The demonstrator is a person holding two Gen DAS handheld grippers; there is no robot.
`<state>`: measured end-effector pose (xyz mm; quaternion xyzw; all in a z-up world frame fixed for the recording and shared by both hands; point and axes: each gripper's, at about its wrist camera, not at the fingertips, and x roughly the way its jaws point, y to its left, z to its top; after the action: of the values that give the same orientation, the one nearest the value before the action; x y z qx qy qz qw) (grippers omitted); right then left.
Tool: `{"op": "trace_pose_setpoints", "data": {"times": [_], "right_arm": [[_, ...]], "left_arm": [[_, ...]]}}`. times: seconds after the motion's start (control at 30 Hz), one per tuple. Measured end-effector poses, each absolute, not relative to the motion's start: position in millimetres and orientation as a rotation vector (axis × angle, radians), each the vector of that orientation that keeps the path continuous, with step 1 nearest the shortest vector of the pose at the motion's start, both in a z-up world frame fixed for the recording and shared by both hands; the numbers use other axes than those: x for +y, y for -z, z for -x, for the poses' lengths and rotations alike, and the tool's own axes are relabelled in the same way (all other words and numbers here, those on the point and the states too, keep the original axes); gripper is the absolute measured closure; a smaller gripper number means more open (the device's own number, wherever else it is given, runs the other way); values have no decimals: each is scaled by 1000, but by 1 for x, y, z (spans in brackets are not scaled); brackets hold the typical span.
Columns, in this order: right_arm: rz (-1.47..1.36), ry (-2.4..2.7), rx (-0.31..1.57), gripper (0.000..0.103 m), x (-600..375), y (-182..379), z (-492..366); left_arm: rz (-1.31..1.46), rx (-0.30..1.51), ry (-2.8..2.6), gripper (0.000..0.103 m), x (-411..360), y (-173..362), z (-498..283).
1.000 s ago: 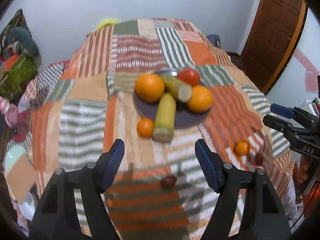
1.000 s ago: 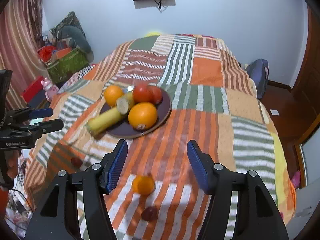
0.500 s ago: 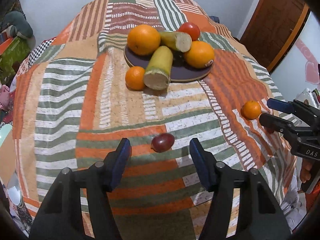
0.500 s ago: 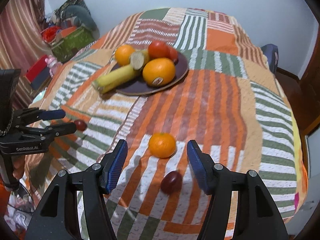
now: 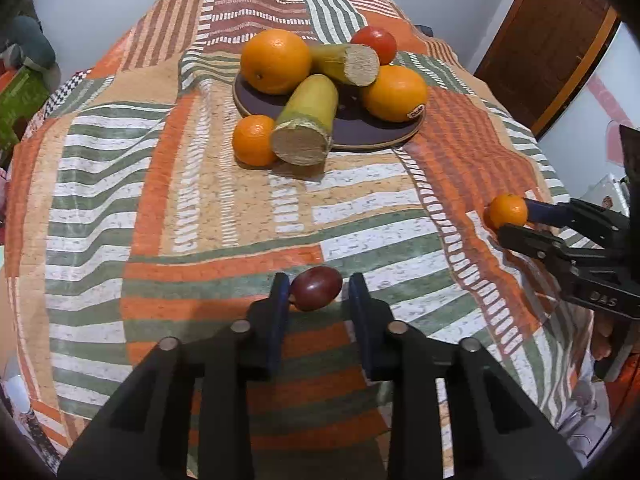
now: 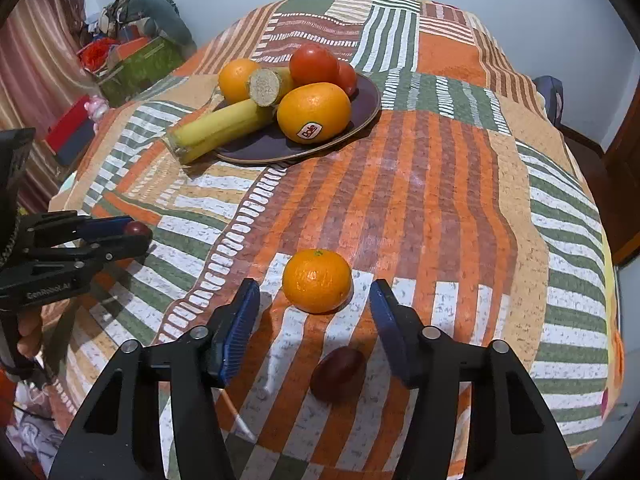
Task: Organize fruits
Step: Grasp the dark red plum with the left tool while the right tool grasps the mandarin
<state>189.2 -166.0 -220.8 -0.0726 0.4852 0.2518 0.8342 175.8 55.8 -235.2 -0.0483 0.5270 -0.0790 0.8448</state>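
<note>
My left gripper (image 5: 318,290) is low over the patchwork bedcover, shut on a dark red plum-like fruit (image 5: 316,288) that lies on the cloth. The right wrist view shows that fruit (image 6: 136,227) between the left gripper's (image 6: 138,232) fingers. A small orange (image 6: 317,281) sits on the cover between the pads of my right gripper (image 6: 316,300). Its jaws are closing, with a gap on both sides. A second dark red fruit (image 6: 338,368) lies just nearer than the orange. The dark plate (image 5: 360,136) holds two large oranges, tomatoes and two banana pieces.
Another small orange (image 5: 254,140) rests on the cover against the plate's left rim. The bedcover (image 6: 440,200) falls away at its edges. A green box and clutter (image 6: 136,64) stand at the far left, a wooden door (image 5: 552,40) at the right.
Both grippers have sunk toward the bedcover. The left jaws closed in on the dark red fruit. The right jaws narrowed around the small orange.
</note>
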Motion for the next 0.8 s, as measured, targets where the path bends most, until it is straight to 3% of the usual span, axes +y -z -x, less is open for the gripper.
{"op": "trace_pose_setpoints", "data": {"times": [0.1, 0.8], "right_arm": [[156, -538, 1031, 70, -164, 221, -191], [155, -551, 877, 70, -155, 168, -222]], "left_arm": [[110, 1111, 168, 78, 57, 234, -176], [93, 939, 136, 78, 73, 173, -211]]}}
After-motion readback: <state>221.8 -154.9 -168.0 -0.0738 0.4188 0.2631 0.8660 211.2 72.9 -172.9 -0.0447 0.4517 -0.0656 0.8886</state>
